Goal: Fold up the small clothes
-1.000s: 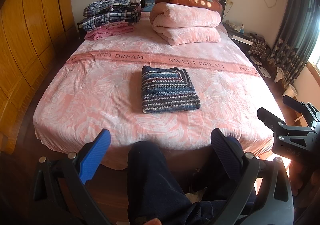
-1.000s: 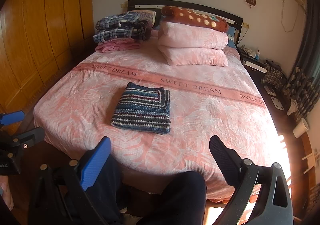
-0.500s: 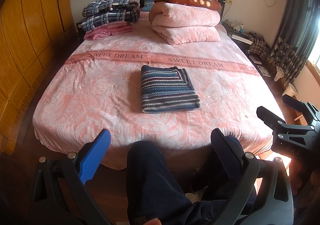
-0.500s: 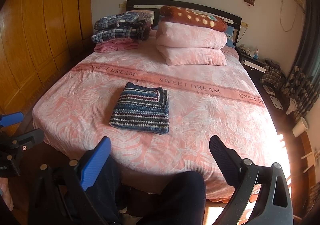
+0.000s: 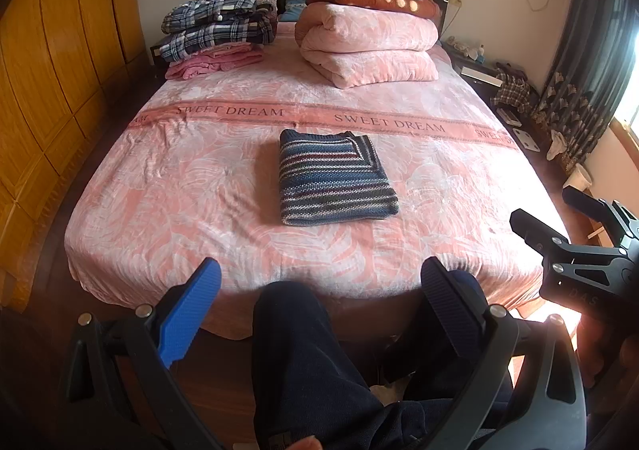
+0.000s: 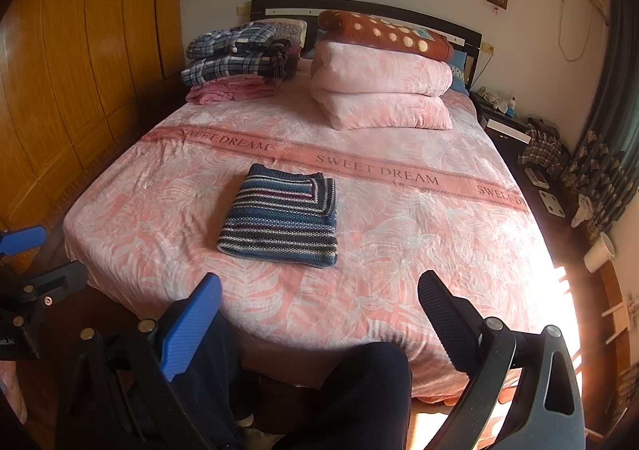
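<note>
— So where is the striped sweater (image 5: 333,180) lying?
— Folded into a neat rectangle on the pink bed (image 5: 159,186), ahead of the left gripper (image 5: 319,290) and well apart from it; from the right gripper (image 6: 319,302) it lies ahead and a little to the left.
— And how do the grippers stand?
— Both with fingers spread wide and nothing between them, held short of the bed's foot edge, above the person's dark trouser legs (image 5: 303,350).
— Anything farther off?
— Beyond the sweater, by the headboard: a plaid clothes stack (image 5: 217,26) ahead-left and a folded pink quilt (image 5: 369,50) ahead-right.
</note>
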Demonstrator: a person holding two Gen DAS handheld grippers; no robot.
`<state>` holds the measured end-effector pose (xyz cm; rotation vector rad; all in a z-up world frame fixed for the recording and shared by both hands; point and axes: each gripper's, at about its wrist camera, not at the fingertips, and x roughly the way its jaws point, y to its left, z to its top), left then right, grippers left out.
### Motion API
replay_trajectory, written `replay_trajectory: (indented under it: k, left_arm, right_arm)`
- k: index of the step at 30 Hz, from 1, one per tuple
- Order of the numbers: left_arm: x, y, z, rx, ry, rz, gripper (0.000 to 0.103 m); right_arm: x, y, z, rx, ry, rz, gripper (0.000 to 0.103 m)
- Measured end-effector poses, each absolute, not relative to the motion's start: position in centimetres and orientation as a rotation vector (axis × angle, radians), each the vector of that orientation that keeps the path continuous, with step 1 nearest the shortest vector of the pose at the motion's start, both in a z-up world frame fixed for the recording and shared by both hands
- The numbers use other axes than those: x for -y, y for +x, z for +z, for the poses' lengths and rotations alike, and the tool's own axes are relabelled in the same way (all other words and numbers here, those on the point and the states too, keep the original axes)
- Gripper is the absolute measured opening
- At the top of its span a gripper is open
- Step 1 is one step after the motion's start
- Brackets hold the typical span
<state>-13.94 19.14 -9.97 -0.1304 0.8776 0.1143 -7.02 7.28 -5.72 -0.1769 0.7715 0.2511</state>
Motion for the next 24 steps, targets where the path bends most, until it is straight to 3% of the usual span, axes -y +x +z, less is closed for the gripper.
replay_trajectory:
  k: [24]
  left_arm:
    - [-19.06,-13.96,-9.91,-0.879,-0.131,0.114,0.100]
  right_arm:
    - [-7.15,-7.11,-5.99,-0.764,-0.182,0.223,0.099]
